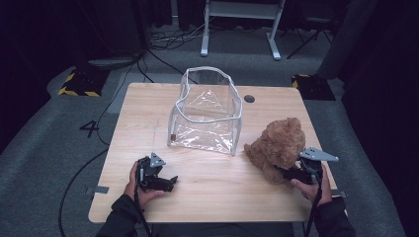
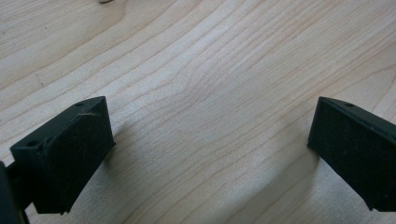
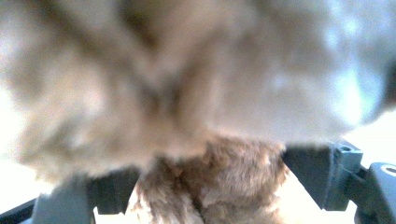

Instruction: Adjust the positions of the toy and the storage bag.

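A brown teddy bear [image 1: 276, 143] sits on the right side of the wooden table [image 1: 212, 197]. My right gripper [image 1: 287, 173] reaches into the bear's lower side from the front right. In the right gripper view the jaws stand on either side of a tuft of the bear's fur [image 3: 212, 177] and press on it. A clear plastic bag [image 1: 205, 113] with a white rim stands open and empty at the middle back of the table. My left gripper [image 1: 170, 183] rests low over the table's front left, open, with bare wood between its pads [image 2: 70, 149].
A dark round hole [image 1: 249, 98] is in the tabletop behind the bag. Cables and yellow-black striped blocks lie on the grey floor beyond the table, and a white desk frame [image 1: 239, 29] stands farther back.
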`<state>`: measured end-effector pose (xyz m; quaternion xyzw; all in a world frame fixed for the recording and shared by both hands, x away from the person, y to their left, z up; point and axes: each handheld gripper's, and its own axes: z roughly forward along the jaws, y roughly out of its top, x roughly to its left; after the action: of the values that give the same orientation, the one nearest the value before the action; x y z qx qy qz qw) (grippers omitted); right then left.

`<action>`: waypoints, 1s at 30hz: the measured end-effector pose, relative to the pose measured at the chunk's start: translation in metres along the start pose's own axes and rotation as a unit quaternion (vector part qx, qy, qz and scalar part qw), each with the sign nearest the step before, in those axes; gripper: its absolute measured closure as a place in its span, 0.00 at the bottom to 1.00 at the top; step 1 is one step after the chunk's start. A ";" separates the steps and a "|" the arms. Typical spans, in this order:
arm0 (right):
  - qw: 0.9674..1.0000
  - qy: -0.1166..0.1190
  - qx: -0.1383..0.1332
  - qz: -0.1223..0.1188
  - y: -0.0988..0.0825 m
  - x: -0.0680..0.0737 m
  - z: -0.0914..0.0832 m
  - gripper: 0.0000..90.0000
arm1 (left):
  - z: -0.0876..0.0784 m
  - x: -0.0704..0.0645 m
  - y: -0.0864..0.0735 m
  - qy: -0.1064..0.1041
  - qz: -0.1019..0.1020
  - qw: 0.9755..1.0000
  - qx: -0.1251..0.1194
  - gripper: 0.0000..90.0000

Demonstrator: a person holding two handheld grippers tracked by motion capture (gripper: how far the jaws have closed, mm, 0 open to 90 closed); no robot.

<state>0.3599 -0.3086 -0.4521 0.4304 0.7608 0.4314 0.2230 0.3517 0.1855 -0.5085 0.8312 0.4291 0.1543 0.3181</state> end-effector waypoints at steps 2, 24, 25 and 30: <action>1.000 0.000 -0.003 -0.001 0.000 -0.003 -0.001 0.30 | 0.000 0.000 0.000 0.000 0.000 1.000 0.000 0.00; 0.999 0.012 0.002 -0.038 -0.011 -0.007 -0.014 0.30 | -0.003 0.008 0.005 -0.007 -0.024 0.999 -0.024 0.18; 0.999 0.015 0.002 -0.043 -0.012 -0.006 -0.014 0.30 | -0.003 0.008 0.006 -0.004 -0.022 0.999 -0.026 0.18; 0.999 0.027 0.004 -0.046 -0.016 -0.002 -0.017 0.30 | -0.007 0.013 0.014 -0.008 -0.028 0.998 -0.049 0.18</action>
<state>0.3410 -0.3222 -0.4566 0.3838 0.7872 0.4295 0.2205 0.3641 0.1926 -0.4940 0.8036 0.4418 0.1591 0.3657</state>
